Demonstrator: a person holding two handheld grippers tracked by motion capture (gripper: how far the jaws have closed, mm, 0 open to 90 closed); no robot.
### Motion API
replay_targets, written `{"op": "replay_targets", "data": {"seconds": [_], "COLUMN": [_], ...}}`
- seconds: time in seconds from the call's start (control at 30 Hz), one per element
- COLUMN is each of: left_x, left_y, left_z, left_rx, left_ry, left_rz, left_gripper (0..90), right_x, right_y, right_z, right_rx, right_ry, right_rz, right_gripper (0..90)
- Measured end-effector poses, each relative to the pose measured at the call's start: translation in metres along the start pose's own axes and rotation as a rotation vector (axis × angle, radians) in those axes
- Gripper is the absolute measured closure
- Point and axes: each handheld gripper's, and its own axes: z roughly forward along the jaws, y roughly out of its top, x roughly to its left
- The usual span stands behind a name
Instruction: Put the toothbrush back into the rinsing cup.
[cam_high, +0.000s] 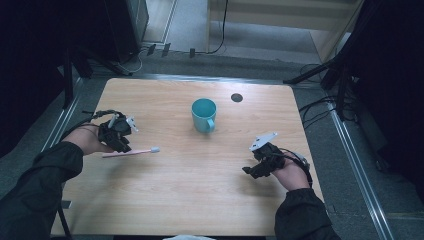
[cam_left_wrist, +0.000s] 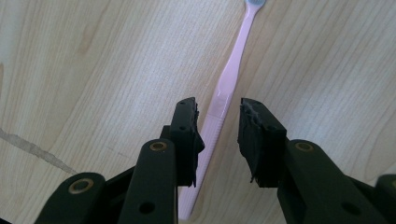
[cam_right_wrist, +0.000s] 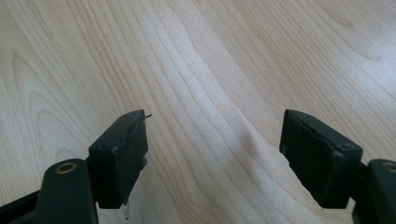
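I count one toothbrush (cam_left_wrist: 223, 88), one cup (cam_high: 204, 114) and two tools in my hands. My left hand-held gripper (cam_left_wrist: 218, 116) hangs over the pink toothbrush with its jaws partly spread; the slim plastic handle lies flat on the counter (cam_high: 200, 190) between them, close to one pad, not pinched. Its pale bristle head points toward the middle of the counter. The round teal cup stands upright, well apart. My right hand-held gripper (cam_right_wrist: 215, 135) has its jaws spread wide over bare, light wood grain.
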Motion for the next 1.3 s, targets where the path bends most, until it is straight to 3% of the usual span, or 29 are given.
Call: {"op": "replay_targets", "data": {"seconds": [0.1, 0.37, 0.73, 1.0, 1.3], "left_x": [-0.002, 0.000, 0.006, 0.007, 0.010], "left_y": [0.003, 0.004, 0.004, 0.004, 0.003], "left_z": [0.006, 0.016, 0.026, 0.032, 0.034], "left_rx": [0.023, 0.076, 0.093, 0.110, 0.122], "left_ry": [-0.016, -0.037, -0.062, -0.044, -0.054], "left_rz": [0.028, 0.032, 0.041, 0.065, 0.047], "left_gripper": [68.3, 69.1, 70.9, 72.4, 76.7], "right_x": [0.001, 0.000, 0.001, 0.000, 0.000], "right_y": [0.000, 0.000, 0.000, -0.001, -0.001], "right_z": [0.000, 0.000, 0.000, 0.001, 0.001], "right_rx": [-0.001, -0.002, 0.006, 0.009, 0.011], "right_ry": [0.002, 0.003, 0.003, 0.004, 0.003], "right_rz": [-0.012, -0.004, -0.017, -0.012, -0.012], "right_gripper": [23.8, 23.8, 23.8, 23.8, 23.8]}}
